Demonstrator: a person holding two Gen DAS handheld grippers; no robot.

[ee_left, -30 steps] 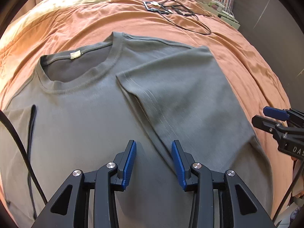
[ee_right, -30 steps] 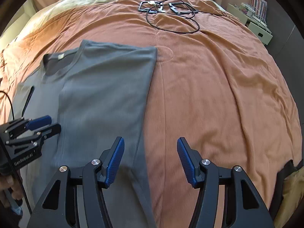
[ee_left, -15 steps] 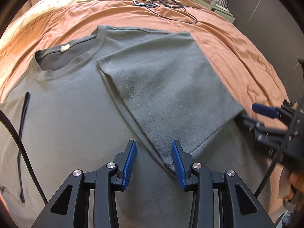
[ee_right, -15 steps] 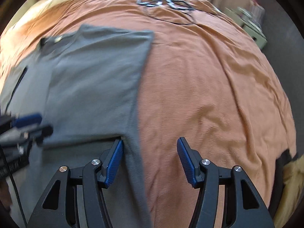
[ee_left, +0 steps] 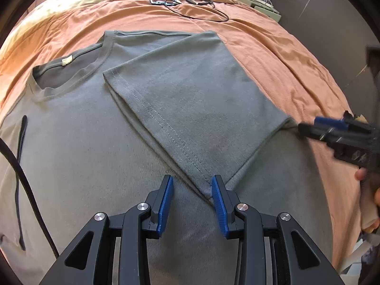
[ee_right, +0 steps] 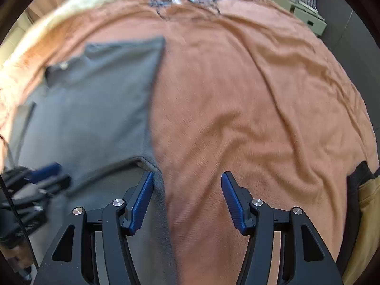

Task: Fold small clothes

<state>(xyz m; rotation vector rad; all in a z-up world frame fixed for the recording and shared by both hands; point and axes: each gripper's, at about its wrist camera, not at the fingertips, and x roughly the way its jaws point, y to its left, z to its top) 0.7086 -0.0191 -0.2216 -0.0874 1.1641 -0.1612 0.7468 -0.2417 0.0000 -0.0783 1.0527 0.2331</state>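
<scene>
A grey T-shirt [ee_left: 78, 156] lies flat on the orange bedspread [ee_left: 280, 54], collar away from me. Its right sleeve [ee_left: 194, 99] is folded inward over the body. My left gripper [ee_left: 192, 190] hovers low over the shirt with its jaws closing. The sleeve's near corner lies between them, against the right pad [ee_left: 217, 194], not pinched. My right gripper [ee_right: 187, 190] is open over the shirt's right edge [ee_right: 152, 118], its left pad [ee_right: 142, 197] above the fold's corner. It shows blurred [ee_left: 320, 128] in the left wrist view, and the left gripper shows blurred [ee_right: 47, 175] in the right wrist view.
Black cables and small frames [ee_left: 187, 2] lie at the far end of the bed, with cream bedding [ee_left: 78, 0] behind. A pale drawer unit [ee_right: 306, 14] stands at the far right. A black cable [ee_left: 26, 190] crosses the shirt's left side. A yellow-and-black bag [ee_right: 365, 190] sits at the bed's right edge.
Both grippers have shifted over the shirt. The sleeve's near corner now lies between the left jaws, which have narrowed slightly. The right gripper has come to the fold's corner at the shirt's edge.
</scene>
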